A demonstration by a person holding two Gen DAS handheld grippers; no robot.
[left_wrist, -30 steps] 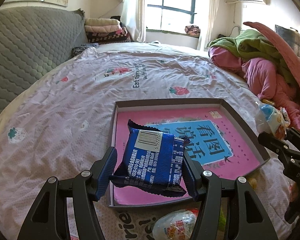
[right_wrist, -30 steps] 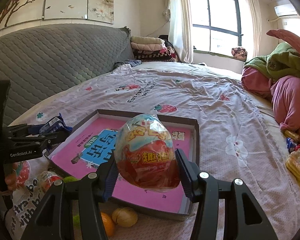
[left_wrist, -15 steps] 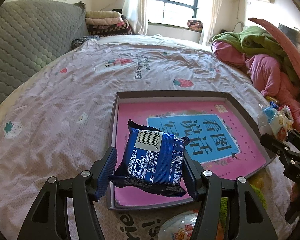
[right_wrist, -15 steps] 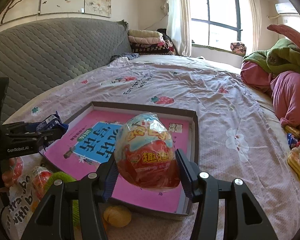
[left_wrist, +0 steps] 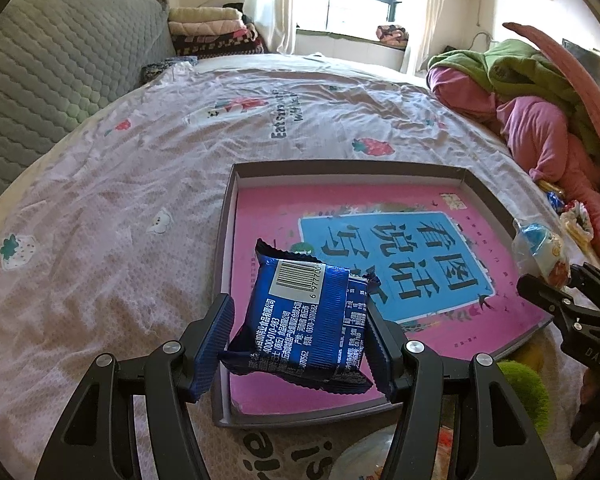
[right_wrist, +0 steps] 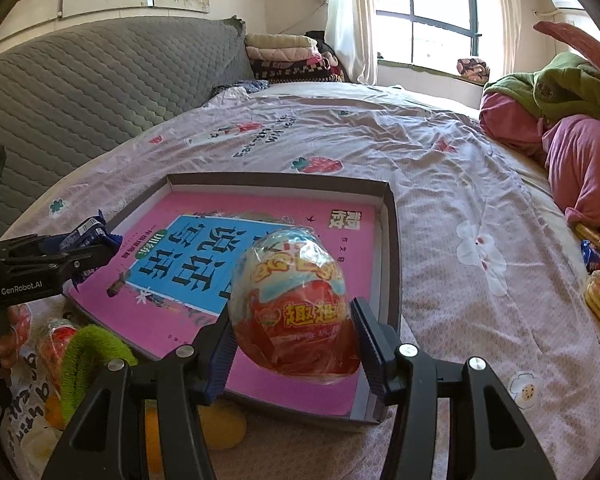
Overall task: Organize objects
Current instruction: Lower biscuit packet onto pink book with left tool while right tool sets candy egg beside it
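Above a shallow grey box (left_wrist: 488, 196) on a strawberry-print bedsheet (left_wrist: 100, 208), the left gripper (left_wrist: 300, 344) clamps a blue snack packet (left_wrist: 308, 316), barcode side up, over the box's near corner. The right gripper (right_wrist: 292, 340) pinches a wrapped toy egg (right_wrist: 292, 308) with yellow Chinese lettering above the box's right side. Inside lies a pink book (right_wrist: 204, 264) titled in Chinese. "GenRobot.AI" marks the left gripper's body.

The blue packet (left_wrist: 308, 320) hides the book's (left_wrist: 400, 248) near corner; a green fuzzy thing (left_wrist: 524, 392), perhaps cloth, is half-covered.
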